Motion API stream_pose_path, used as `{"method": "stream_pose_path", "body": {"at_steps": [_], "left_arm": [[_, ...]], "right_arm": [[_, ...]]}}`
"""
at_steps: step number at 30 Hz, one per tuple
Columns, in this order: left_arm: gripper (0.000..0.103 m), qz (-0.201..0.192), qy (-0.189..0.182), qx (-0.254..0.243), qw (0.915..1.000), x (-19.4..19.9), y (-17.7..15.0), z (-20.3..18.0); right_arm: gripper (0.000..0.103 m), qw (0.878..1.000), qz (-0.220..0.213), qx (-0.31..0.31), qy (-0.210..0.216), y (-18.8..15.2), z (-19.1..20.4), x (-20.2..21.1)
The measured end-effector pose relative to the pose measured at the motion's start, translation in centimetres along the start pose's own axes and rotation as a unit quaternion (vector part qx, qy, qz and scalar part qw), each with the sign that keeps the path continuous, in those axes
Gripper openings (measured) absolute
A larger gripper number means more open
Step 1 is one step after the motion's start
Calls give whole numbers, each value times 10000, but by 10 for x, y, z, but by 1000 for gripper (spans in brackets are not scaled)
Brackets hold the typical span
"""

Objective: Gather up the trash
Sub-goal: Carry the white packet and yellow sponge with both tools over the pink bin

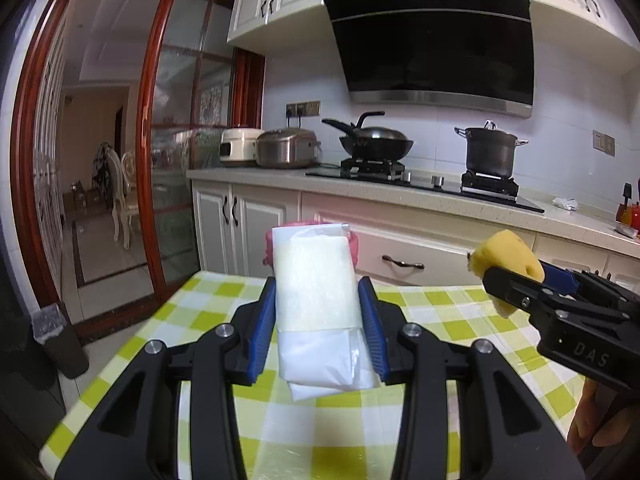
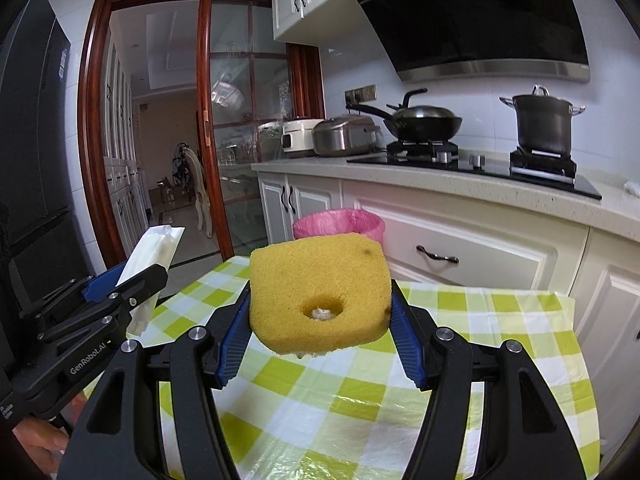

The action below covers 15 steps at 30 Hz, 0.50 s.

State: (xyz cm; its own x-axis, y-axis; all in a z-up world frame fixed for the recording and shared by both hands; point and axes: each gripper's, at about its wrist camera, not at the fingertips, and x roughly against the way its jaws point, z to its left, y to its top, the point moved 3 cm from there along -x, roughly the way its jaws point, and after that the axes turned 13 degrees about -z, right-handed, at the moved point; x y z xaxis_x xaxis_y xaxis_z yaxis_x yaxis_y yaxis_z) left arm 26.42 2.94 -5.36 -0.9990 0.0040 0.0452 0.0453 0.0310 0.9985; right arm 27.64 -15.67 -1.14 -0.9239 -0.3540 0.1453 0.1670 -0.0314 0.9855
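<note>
My left gripper is shut on a white plastic packet, held upright above the checked table; from the right wrist view the packet sticks up at the left. My right gripper is shut on a yellow sponge with a round hole in its top; the left wrist view shows this sponge at the right. A bin lined with a pink bag stands beyond the table's far edge; behind the packet only its pink rim shows.
A green and white checked cloth covers the table. White kitchen cabinets and a counter with a wok, a pot and cookers run behind. A dark bin stands on the floor by the sliding door.
</note>
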Motion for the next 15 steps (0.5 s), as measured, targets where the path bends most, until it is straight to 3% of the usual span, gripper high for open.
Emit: {"method": "stream_pose_path", "body": {"at_steps": [8, 15], "left_arm": [[40, -213, -47, -63, 9997, 3, 20, 5], [40, -168, -95, -29, 9998, -5, 20, 6]], "right_arm": [[60, 9999, -127, 37, -59, 18, 7, -2], [60, 9999, -93, 73, -36, 18, 9, -11]]}}
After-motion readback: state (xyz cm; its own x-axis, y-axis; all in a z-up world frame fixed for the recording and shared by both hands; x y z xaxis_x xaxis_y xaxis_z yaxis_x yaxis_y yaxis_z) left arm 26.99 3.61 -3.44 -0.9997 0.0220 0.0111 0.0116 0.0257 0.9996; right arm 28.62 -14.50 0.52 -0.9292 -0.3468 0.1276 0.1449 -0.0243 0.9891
